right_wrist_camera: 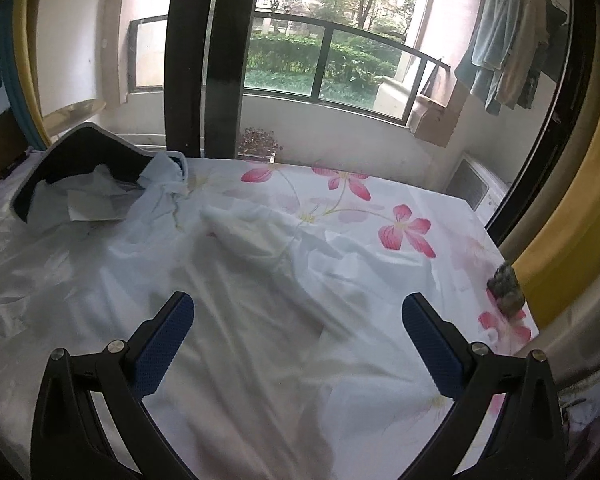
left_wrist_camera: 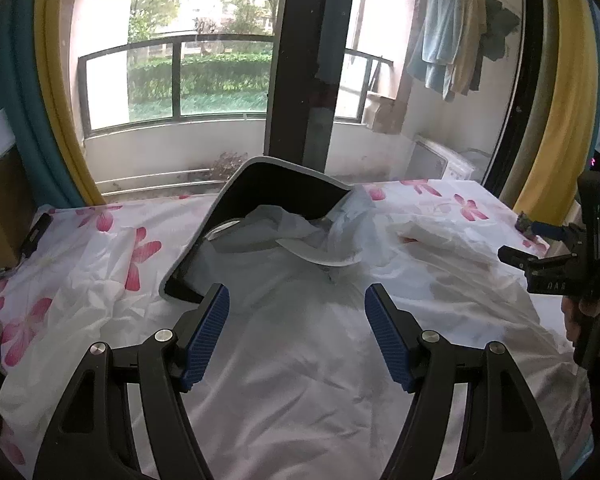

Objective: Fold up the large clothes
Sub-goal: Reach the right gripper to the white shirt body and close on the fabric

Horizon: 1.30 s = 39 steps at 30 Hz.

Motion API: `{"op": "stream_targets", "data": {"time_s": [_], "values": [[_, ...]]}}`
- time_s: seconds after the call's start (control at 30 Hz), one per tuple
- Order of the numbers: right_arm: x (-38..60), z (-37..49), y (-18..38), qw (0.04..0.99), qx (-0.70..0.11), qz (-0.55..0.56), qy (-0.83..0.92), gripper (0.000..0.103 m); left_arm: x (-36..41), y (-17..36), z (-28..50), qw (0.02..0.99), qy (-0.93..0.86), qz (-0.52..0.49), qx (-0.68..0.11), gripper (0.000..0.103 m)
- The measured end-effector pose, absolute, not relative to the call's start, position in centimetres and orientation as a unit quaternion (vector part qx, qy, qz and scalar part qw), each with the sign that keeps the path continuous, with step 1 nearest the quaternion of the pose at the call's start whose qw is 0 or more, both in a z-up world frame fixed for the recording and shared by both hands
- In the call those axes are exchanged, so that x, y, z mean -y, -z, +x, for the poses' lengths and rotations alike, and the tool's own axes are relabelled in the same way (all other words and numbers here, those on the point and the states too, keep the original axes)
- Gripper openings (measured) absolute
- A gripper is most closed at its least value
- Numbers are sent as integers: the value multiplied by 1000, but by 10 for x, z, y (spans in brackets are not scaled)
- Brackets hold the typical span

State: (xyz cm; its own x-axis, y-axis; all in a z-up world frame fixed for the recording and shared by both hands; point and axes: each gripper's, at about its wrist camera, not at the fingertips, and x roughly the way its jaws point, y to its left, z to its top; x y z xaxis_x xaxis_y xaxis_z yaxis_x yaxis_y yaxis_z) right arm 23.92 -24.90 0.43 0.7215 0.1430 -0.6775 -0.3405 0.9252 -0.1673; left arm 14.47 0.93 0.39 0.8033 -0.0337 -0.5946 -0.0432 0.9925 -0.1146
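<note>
fingers (left_wrist_camera: 206,332) of both grippers spread wide, empty, above white garment (left_wrist_camera: 300,340)

White jacket (left_wrist_camera: 300,340) spread on the bed.

It lies flat but wrinkled, thin and slightly sheer, collar (left_wrist_camera: 320,254) toward the window. Its hood (left_wrist_camera: 268,200), dark inside with a pale rim, stands propped up. One sleeve (right_wrist_camera: 244,236) lies bunched beside it.

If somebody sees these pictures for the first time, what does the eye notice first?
First, the white garment spread across the flowered bedsheet, with a black, grey-rimmed hood standing up at its far end. Next, the open left hand-held gripper and open right hand-held gripper above the cloth. Behind the bed, laundry hangs on the balcony.
</note>
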Motion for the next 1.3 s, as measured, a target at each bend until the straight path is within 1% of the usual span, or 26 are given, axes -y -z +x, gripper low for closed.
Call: {"op": "stream_targets", "data": {"time_s": [0.2,0.7,1.0,1.03,1.07,1.1,1.3], "values": [[245,260,0,915,-350,-152,-132,102,-16,2,161,943,-8,-65,-327,73],[254,291,11,915,-358,-129,-133,102,-5,12,209,932,3,-52,-360,73],[264,314,16,908,-380,-122,-130,102,1,19,237,925,9,-23,-379,73],[265,317,17,906,-384,-124,-133,100,2,20,240,924,9,-21,-381,73],[264,321,18,903,-388,-125,-137,95,2,21,242,924,9,-20,-382,73],[262,325,19,900,-394,-125,-142,92,2,21,244,924,8,-20,-383,73],[242,339,29,887,-406,-151,-160,91,-8,26,253,921,-2,-29,-389,73]]}}
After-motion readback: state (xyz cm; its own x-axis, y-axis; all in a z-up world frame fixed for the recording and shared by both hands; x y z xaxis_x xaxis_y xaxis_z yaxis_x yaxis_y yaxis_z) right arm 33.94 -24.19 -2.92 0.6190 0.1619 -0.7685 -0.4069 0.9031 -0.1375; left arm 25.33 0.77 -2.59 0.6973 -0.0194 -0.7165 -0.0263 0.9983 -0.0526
